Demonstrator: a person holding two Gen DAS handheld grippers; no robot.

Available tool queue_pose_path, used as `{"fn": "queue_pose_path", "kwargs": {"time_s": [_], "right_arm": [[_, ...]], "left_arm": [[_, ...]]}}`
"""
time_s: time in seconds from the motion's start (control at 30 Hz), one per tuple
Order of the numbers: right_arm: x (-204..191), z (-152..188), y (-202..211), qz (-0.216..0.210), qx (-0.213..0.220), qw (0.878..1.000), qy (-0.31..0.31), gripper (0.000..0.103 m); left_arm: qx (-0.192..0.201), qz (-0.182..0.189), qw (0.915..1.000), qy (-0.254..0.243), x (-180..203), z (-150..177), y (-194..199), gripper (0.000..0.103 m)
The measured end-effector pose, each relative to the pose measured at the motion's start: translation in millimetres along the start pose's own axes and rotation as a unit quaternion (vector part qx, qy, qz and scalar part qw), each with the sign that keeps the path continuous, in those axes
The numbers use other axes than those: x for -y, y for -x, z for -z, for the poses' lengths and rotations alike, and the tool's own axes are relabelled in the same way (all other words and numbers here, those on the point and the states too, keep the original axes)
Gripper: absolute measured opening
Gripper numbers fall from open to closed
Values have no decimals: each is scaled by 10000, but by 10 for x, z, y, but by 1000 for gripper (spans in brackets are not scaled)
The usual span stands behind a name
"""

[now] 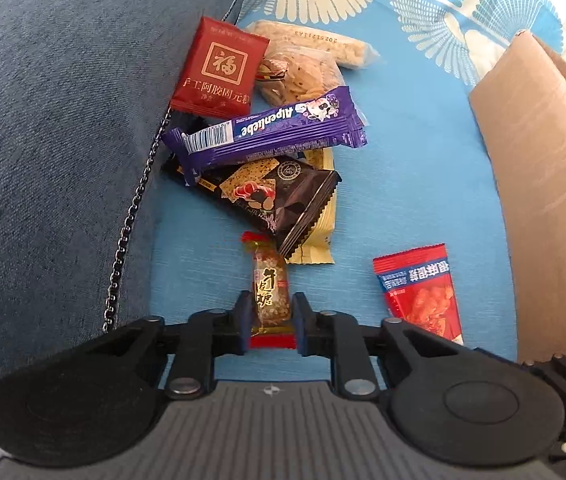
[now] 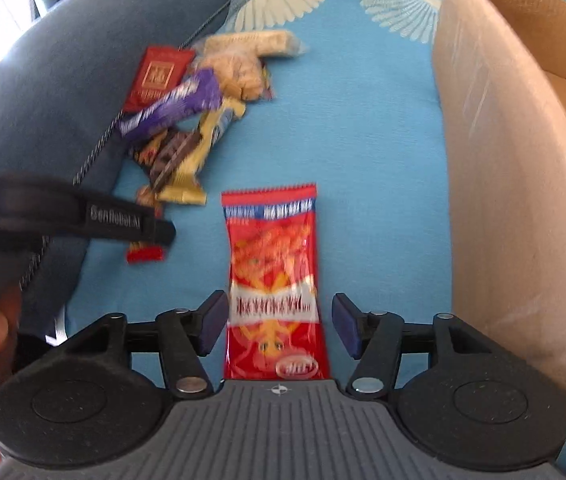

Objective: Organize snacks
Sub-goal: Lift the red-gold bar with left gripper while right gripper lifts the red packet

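Bright daylight; right view motion-blurred; fisheye-warped edges

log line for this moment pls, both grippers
left gripper: shut on nougat candy | right gripper: open around red snack packet | cardboard box: to the right

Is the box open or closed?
Open. The cardboard box has its flap up, and the right wrist view looks over its wall to the inside. What it holds cannot be told.
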State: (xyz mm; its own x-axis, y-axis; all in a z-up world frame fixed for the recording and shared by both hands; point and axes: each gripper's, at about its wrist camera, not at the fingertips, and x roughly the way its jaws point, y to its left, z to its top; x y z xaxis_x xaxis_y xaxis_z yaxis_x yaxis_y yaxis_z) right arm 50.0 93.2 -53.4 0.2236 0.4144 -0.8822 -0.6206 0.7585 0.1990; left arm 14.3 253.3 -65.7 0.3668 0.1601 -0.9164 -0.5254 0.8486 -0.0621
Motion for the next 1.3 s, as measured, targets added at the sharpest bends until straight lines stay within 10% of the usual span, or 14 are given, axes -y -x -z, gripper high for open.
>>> {"fn": "queue_pose_path", "kwargs": {"time_s": [1.3], "right_arm": [[-60,53,39,90,245,9995,199,48]], "left_arm": [[99,139,9999,5,-95,46,71,18]]}}
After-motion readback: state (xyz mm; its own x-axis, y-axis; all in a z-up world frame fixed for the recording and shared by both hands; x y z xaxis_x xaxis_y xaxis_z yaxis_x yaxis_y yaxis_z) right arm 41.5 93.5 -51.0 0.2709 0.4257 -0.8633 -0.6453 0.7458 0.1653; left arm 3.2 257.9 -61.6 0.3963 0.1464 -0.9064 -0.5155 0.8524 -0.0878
